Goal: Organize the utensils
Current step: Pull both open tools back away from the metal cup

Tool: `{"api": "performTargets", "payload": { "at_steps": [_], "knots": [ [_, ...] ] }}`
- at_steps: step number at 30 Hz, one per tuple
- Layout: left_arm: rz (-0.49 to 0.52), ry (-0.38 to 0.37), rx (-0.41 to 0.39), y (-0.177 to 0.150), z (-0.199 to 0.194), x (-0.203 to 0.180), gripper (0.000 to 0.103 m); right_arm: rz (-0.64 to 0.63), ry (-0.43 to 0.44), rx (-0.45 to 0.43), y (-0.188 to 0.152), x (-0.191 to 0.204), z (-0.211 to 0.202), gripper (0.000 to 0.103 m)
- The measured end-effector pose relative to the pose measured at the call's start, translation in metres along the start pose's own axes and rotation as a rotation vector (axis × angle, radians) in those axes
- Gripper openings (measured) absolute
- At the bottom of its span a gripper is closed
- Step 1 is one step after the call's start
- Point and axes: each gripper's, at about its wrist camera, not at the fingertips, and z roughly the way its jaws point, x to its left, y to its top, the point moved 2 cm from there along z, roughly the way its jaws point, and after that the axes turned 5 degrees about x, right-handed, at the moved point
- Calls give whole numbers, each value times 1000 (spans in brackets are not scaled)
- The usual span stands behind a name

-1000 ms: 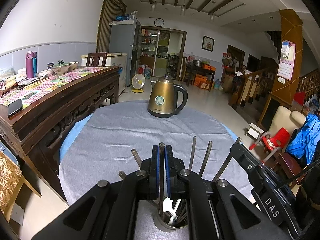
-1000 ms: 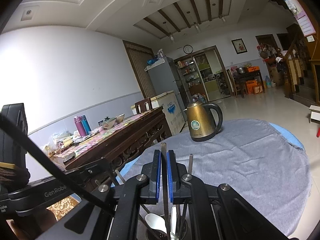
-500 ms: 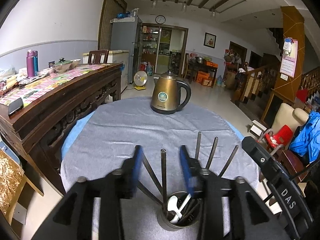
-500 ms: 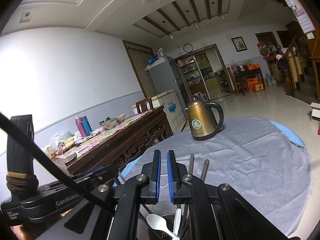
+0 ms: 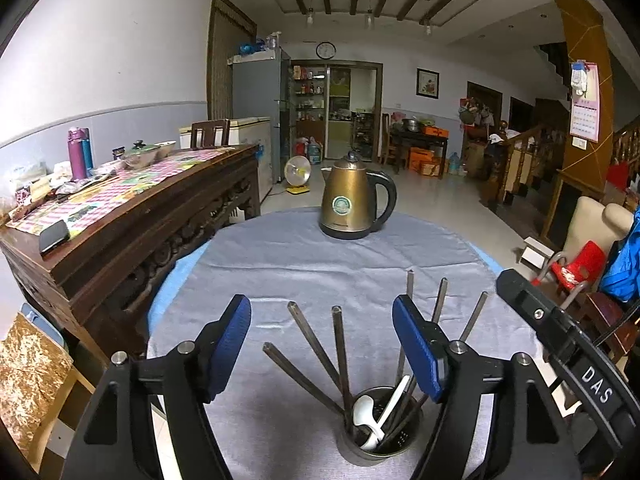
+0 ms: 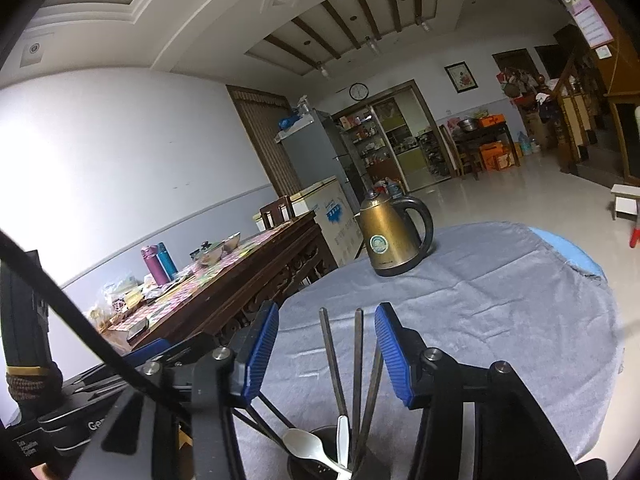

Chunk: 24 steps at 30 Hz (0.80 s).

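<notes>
A metal utensil holder [image 5: 380, 436] stands on the grey tablecloth [image 5: 300, 272], close below both grippers. Several metal chopsticks [image 5: 338, 344] fan out of it, and white spoons [image 5: 362, 408] lie inside. My left gripper [image 5: 320, 312] hovers over the holder with its jaws opening; chopsticks rise between the blue pads, untouched. In the right wrist view my right gripper [image 6: 327, 316] also has its jaws opening, with two chopsticks [image 6: 331, 356] standing free between the pads above the holder [image 6: 320, 460] and a white spoon [image 6: 304, 444].
A bronze kettle [image 5: 352, 204] stands at the far side of the round table. A carved wooden sideboard [image 5: 140, 216] with bottles, bowls and a phone runs along the left. Chairs and clothes crowd the right edge [image 5: 580, 264].
Both grippers were shut on a chopstick. The left jaws opened first, then the right, and the released chopsticks now stand in the holder.
</notes>
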Motion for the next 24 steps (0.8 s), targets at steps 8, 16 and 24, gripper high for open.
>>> {"api": "performTargets", "payload": {
  "at_steps": [8,16,24],
  "knots": [
    [50,101,-47,2,-19,-1,88,20,-44,-5,5,-12,-10,65],
    [99,195,-70,0,-38,1,97,-10,-96,-18,15,-13,-33,79],
    [147,338,-54,-7,-51,7,99,-78,-158,25,20,-4,-51,90]
  ]
}}
